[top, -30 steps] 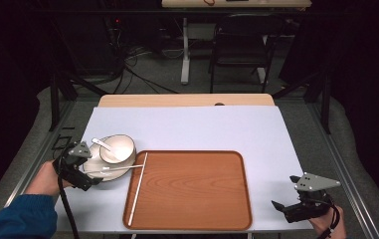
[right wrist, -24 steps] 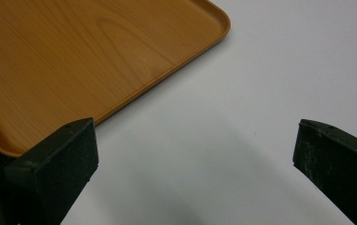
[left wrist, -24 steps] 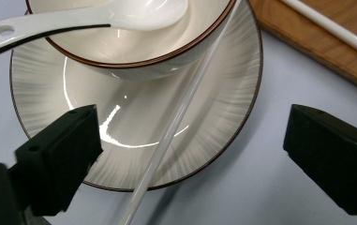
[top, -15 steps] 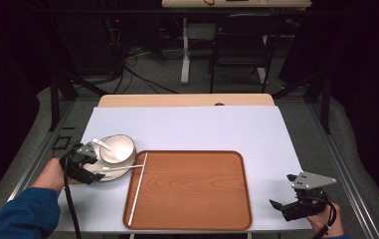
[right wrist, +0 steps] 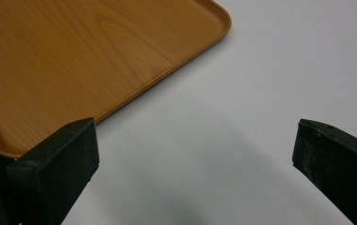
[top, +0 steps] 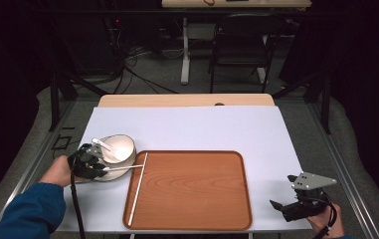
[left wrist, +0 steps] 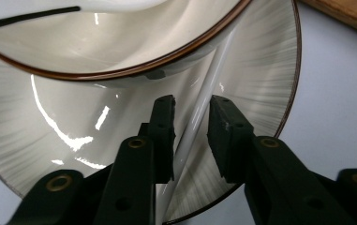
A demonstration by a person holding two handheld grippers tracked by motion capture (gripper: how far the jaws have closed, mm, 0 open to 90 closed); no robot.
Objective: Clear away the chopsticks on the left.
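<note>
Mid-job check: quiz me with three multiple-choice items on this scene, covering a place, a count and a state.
1. Where does the bowl sit?
A. on the plate
B. in the tray
C. on bare table

2. How many white chopsticks are there?
A. one
B. two
C. four

3. How is the right gripper?
A. shut on a spoon
B. shut, empty
C. open, empty

Answers:
1 A: the high view shows the bowl on the plate, left of the tray.
2 B: one lies across the plate's edge and one along the tray's left side.
3 C: in its own view the jaws stand wide apart over bare table.
</note>
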